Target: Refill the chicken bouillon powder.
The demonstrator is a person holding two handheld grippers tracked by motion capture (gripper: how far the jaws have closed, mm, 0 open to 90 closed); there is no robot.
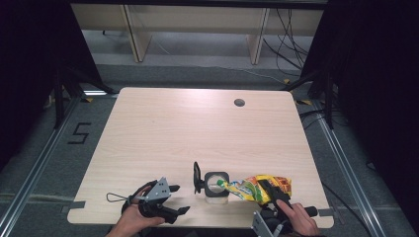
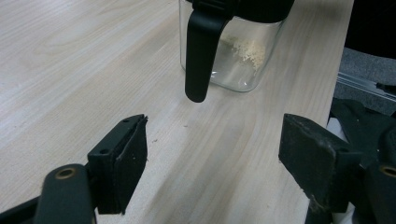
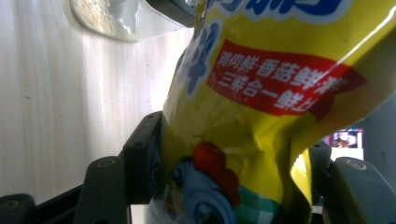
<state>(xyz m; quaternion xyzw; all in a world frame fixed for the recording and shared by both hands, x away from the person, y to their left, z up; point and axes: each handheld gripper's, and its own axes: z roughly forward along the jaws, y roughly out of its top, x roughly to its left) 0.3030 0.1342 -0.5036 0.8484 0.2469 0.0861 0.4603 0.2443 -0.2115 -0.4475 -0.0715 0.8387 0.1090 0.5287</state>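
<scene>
Gripped between the two black jaws of the right gripper [image 1: 271, 193] is a crinkled yellow foil seasoning bag [image 1: 257, 187] with a red label and a cartoon chicken printed on it. From the right gripper view the bag's [image 3: 261, 140] sides are pinched in by both pads, so the hold looks firm. From above, the bag lies tilted over, its narrow open end reaching left to the mouth of a small clear glass jar [image 1: 216, 184] with a square black rim. That jar stands near the front edge of the pale wooden table [image 1: 197, 128], a little right of centre, with its black hinged lid [image 1: 197, 177] swung up and standing on the jar's left side. Through the glass in the left gripper view, a small heap of pale yellowish granules [image 2: 247, 49] sits on the jar's bottom, and a black flap [image 2: 198, 56] hangs down the jar's near side.

Over at the near left, the left gripper [image 1: 182, 200] rests low by the table's front edge, jaws spread wide with nothing between them, pointing right toward the jar but well short of it. A round dark hole [image 1: 239, 102] marks the table's far right part.
</scene>
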